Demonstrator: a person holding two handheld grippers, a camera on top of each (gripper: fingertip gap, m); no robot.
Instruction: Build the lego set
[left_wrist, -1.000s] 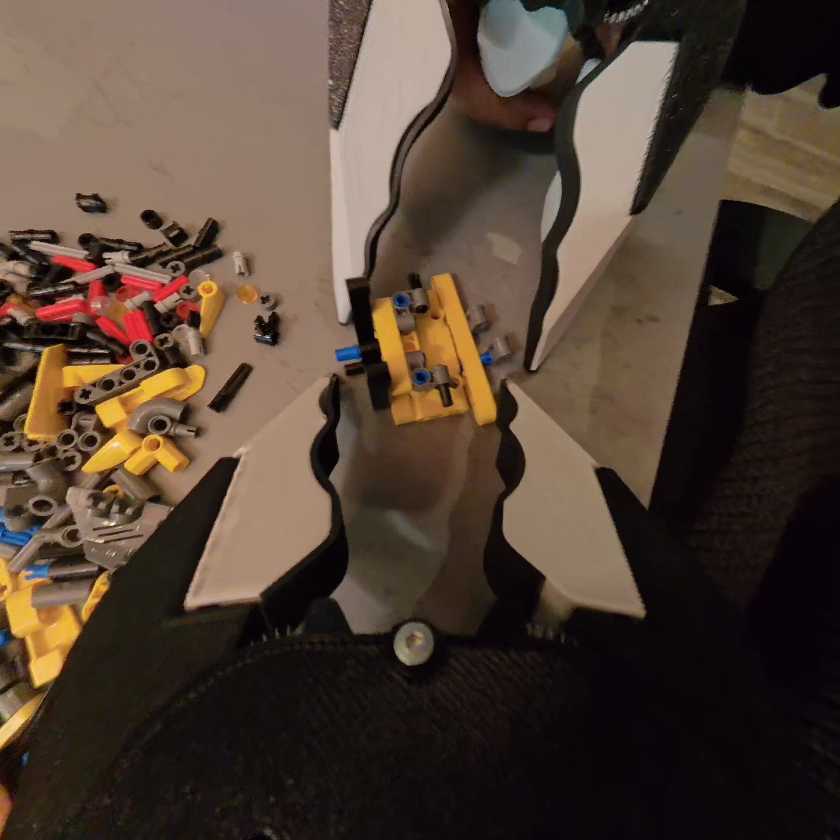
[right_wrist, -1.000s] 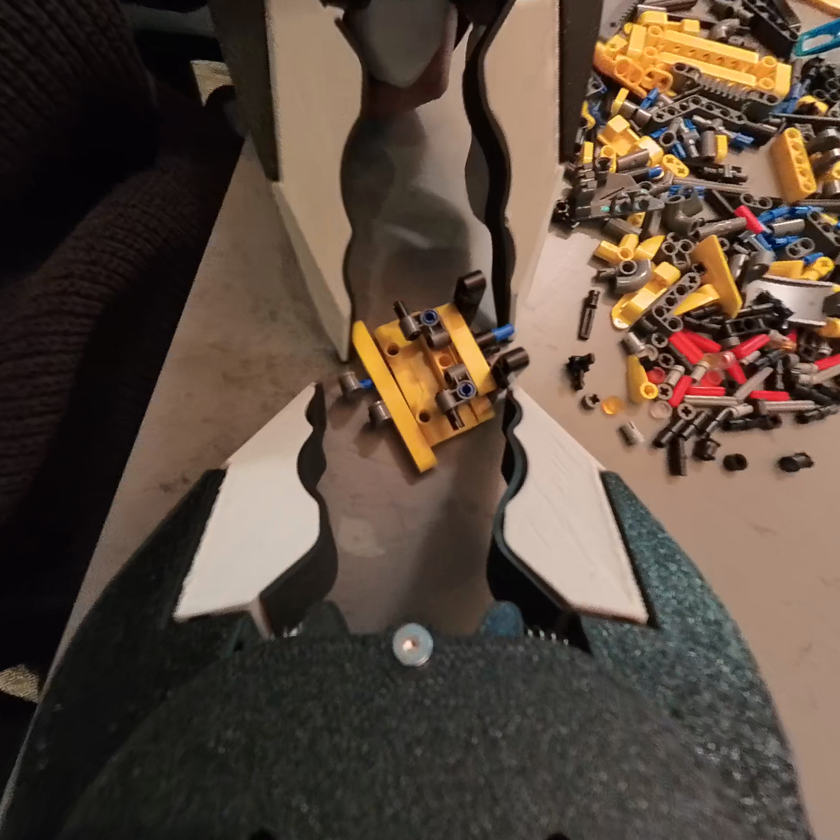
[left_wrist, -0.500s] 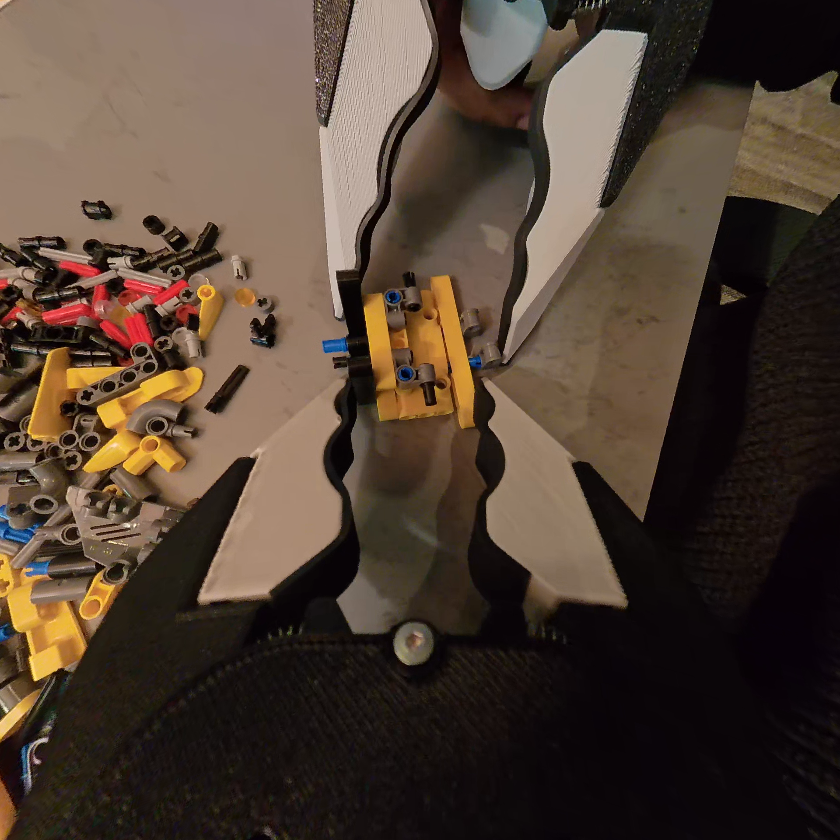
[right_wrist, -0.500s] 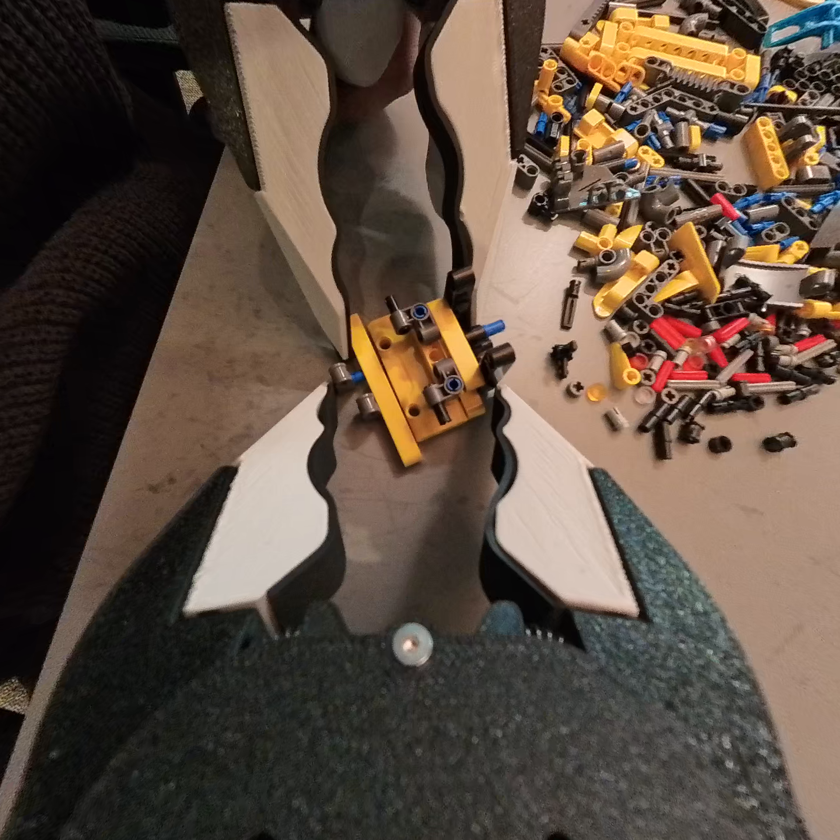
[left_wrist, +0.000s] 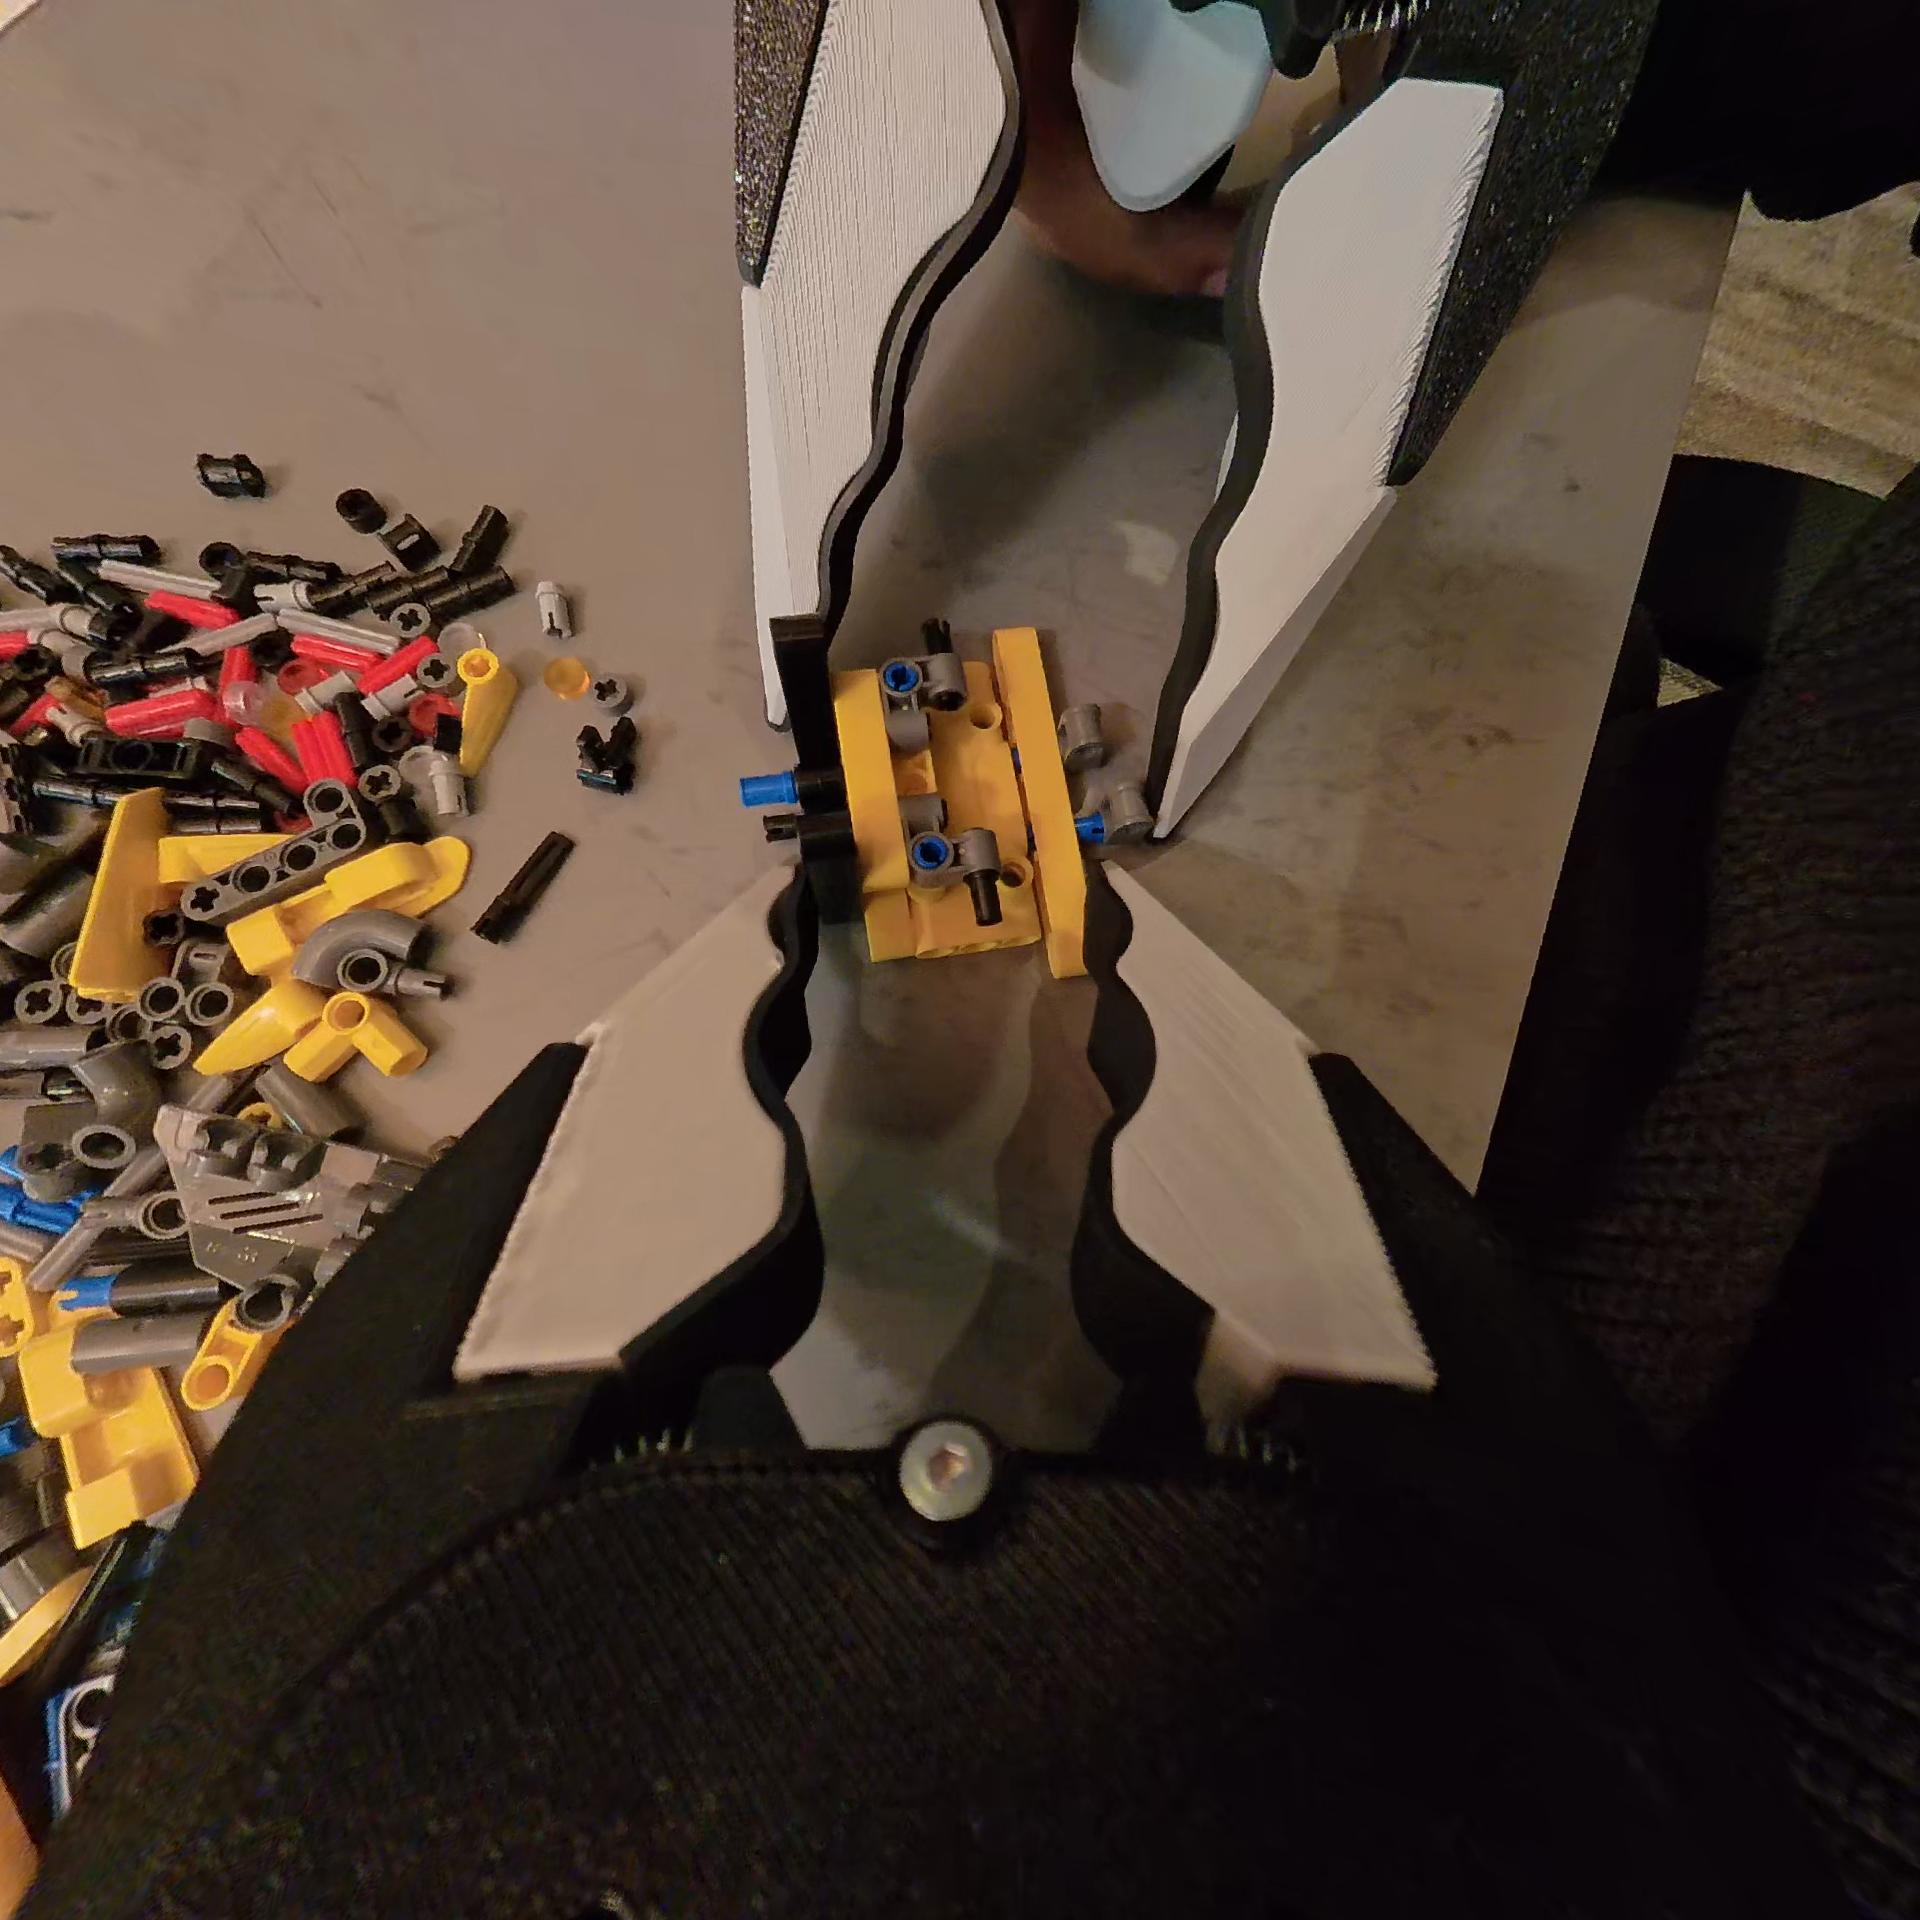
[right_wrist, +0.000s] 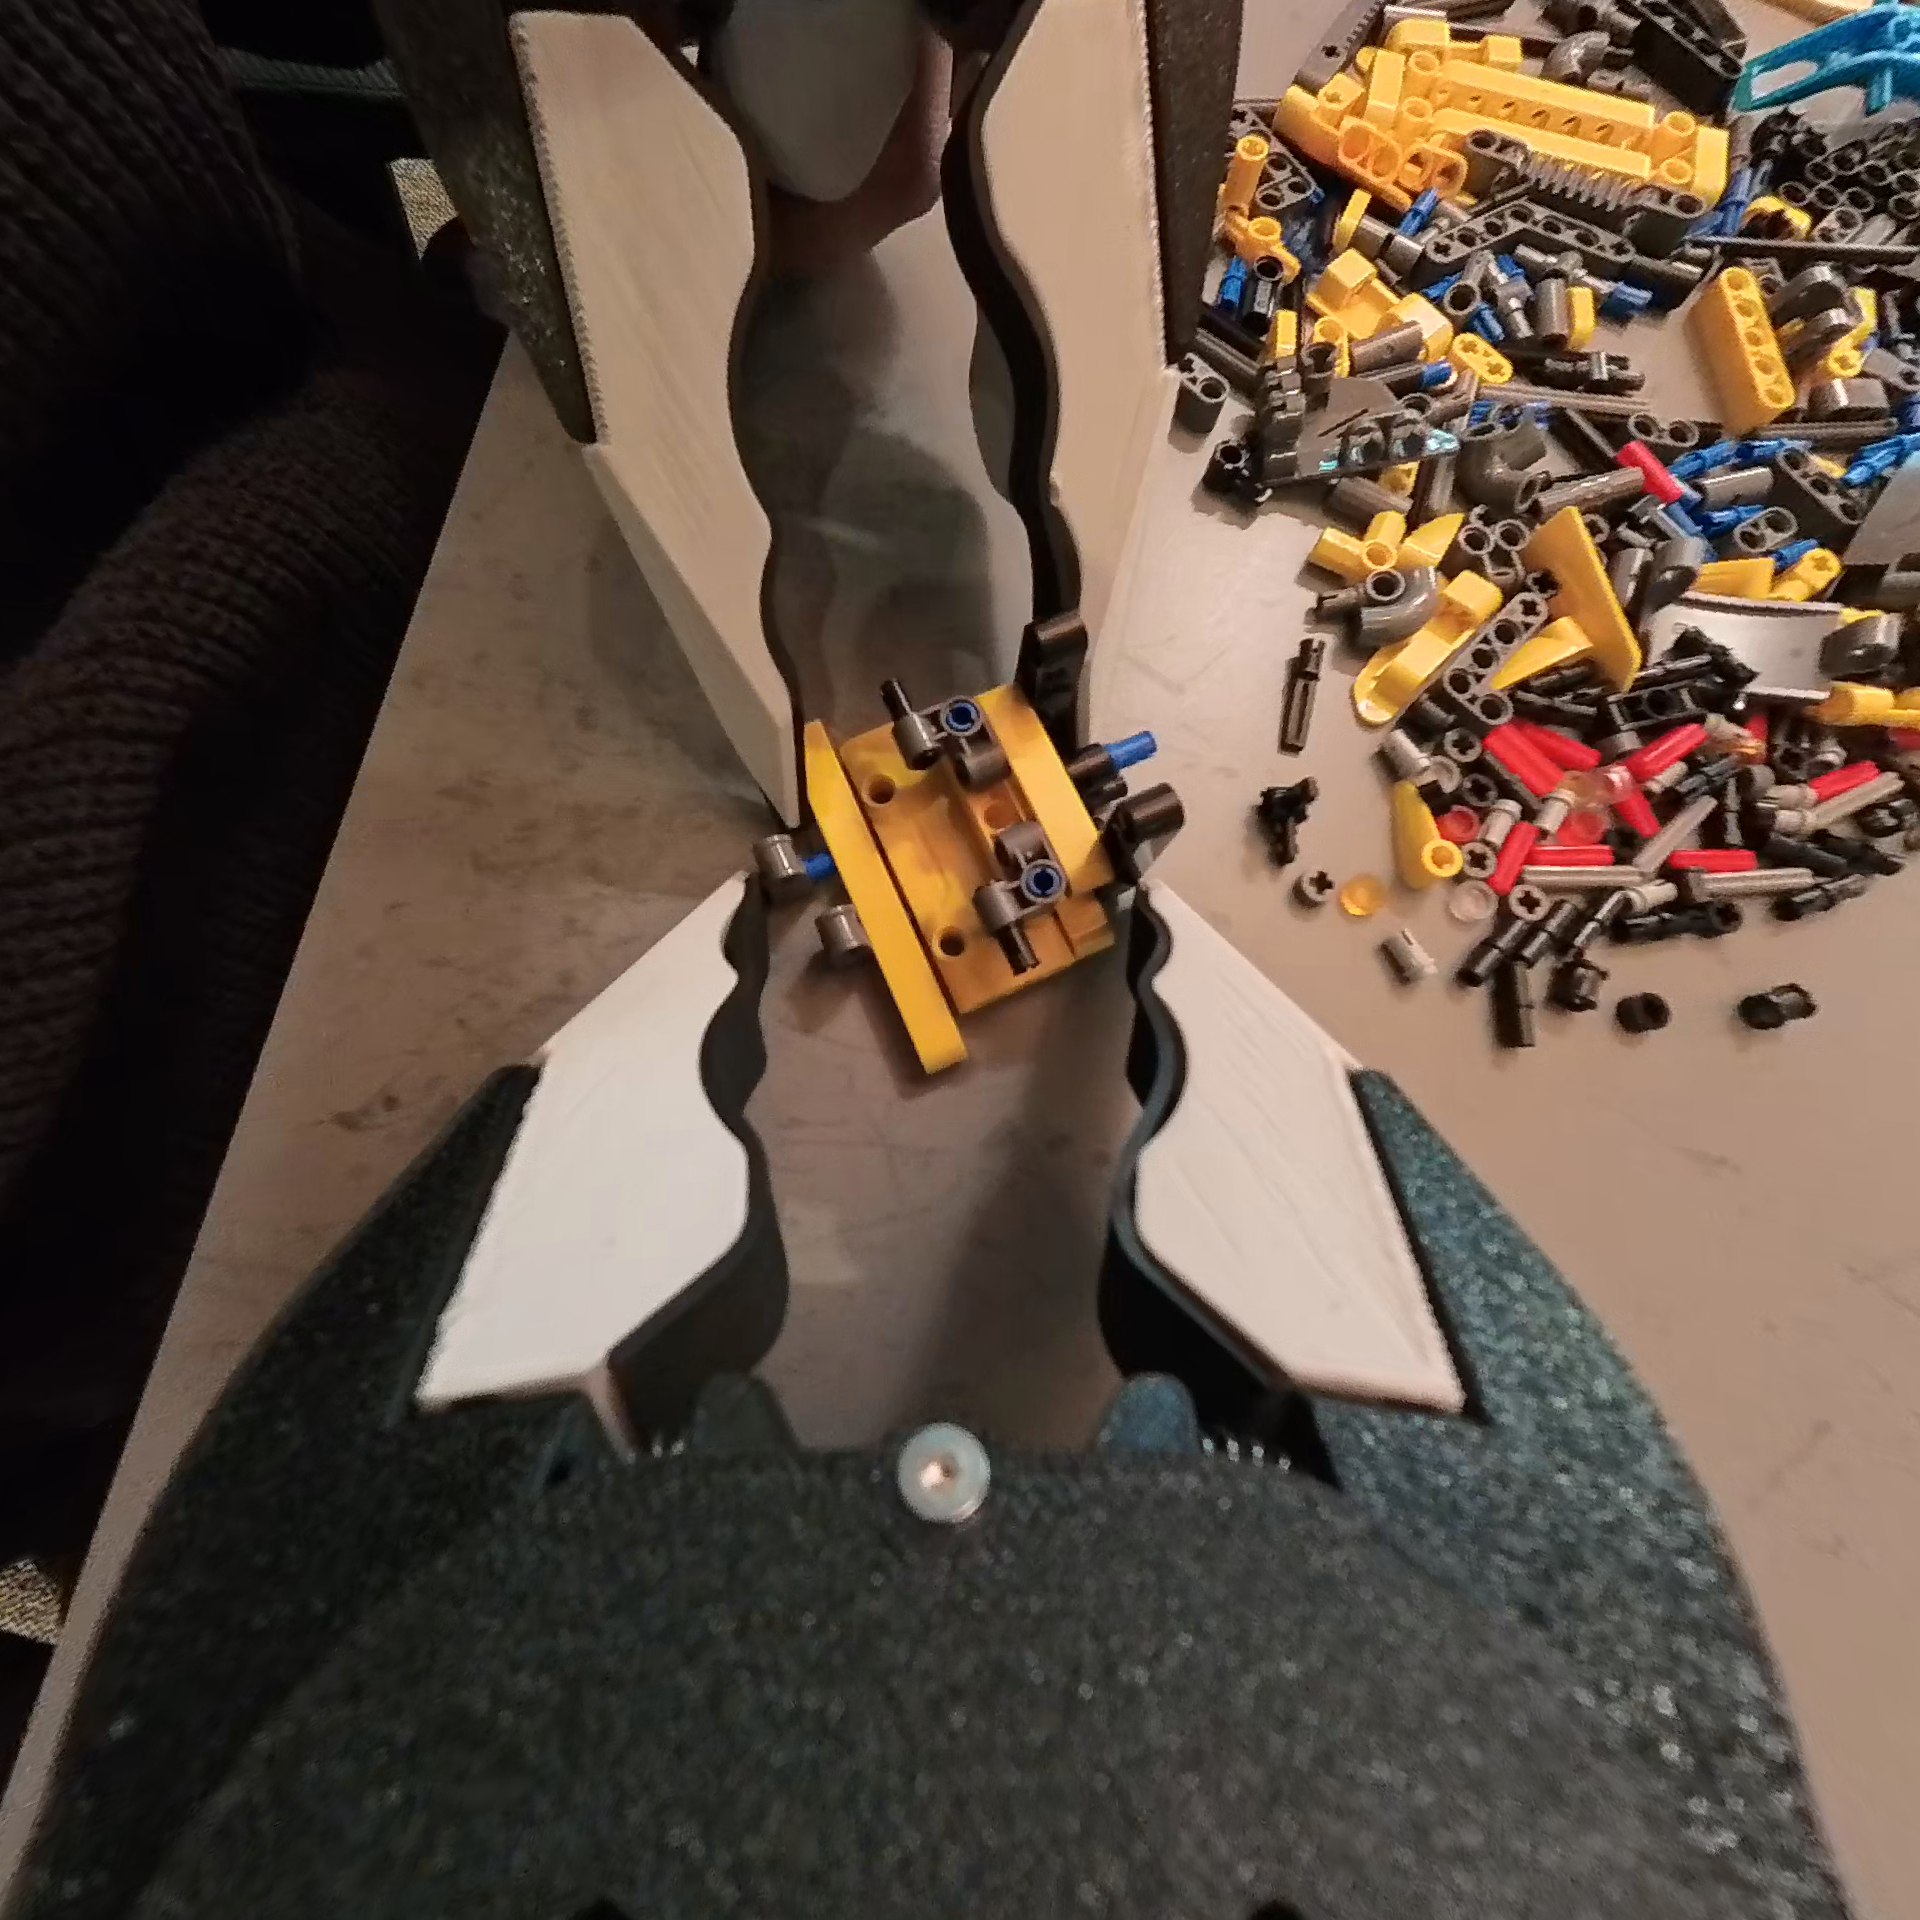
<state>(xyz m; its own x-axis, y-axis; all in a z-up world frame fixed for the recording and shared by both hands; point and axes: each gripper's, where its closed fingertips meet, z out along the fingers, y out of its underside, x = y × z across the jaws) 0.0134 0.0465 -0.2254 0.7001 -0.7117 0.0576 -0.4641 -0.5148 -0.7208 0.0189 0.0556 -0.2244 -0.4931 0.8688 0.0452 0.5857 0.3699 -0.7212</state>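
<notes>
A small yellow brick assembly (left_wrist: 904, 821) with black beams, grey connectors and blue pins lies on the grey table (left_wrist: 312, 260). My left gripper (left_wrist: 945, 894) has its fingertips pressed on the assembly's near end, one on the black beam and one on the yellow beam. My right gripper (left_wrist: 966, 769) comes from the opposite side and straddles the far end. In the right wrist view the assembly (right_wrist: 935, 862) sits between my right gripper's (right_wrist: 940, 904) tips, which touch a grey connector and a black connector. The left gripper (right_wrist: 925, 727) faces it.
A big pile of loose yellow, red, black, grey and blue parts (left_wrist: 208, 831) lies beside the assembly, and shows in the right wrist view too (right_wrist: 1610, 623). The table edge (left_wrist: 1558, 831) runs close on the other side, with a dark knitted sleeve (right_wrist: 156, 623) beyond it.
Both grippers have moved in toward the assembly and narrowed around it. The assembly has turned slightly, squarer to the left gripper.
</notes>
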